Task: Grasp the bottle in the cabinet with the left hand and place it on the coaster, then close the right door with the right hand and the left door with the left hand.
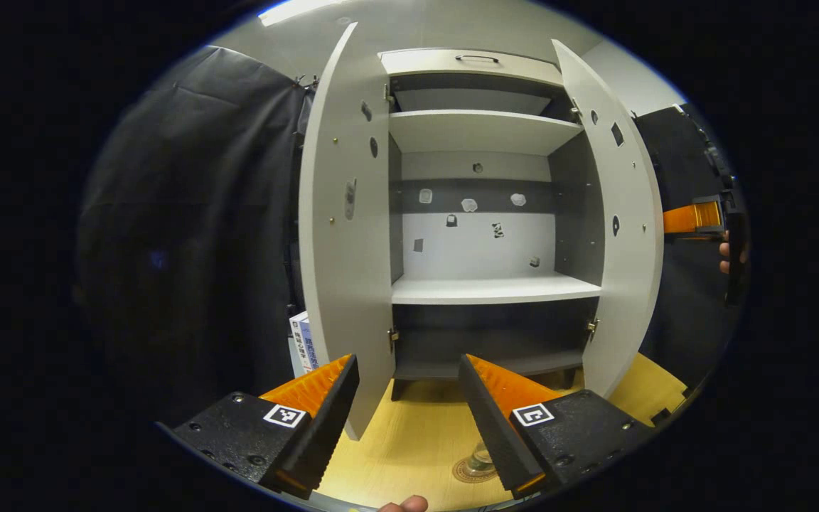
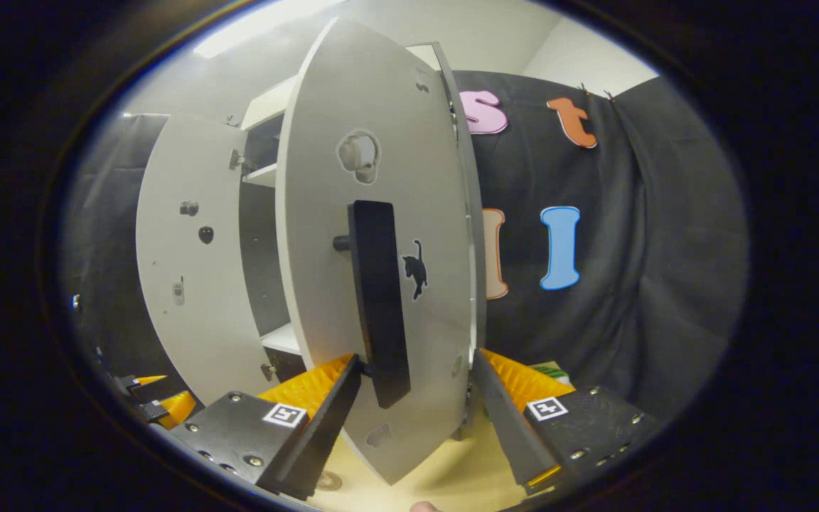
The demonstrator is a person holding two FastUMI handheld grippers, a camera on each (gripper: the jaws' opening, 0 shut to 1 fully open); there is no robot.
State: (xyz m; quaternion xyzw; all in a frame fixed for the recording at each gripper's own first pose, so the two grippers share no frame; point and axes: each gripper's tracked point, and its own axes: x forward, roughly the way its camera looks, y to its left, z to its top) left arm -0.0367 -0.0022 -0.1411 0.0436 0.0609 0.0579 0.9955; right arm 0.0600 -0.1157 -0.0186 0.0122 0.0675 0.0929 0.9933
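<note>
Left claw [image 1: 408, 398] is spread wide with nothing in it, hanging over the bench [image 1: 409, 434] in front of the cabinet [image 1: 480, 213]. Just behind its right finger the bottle [image 1: 481, 459] sits on the coaster [image 1: 468, 471], near the bench's front edge. Both doors are open: left door [image 1: 344, 235], right door [image 1: 619, 235]. Shelves look bare. Right claw [image 2: 415, 395] is open too, its fingers either side of the right door's edge, right by the handle [image 2: 379, 299]; can't tell if they touch.
</note>
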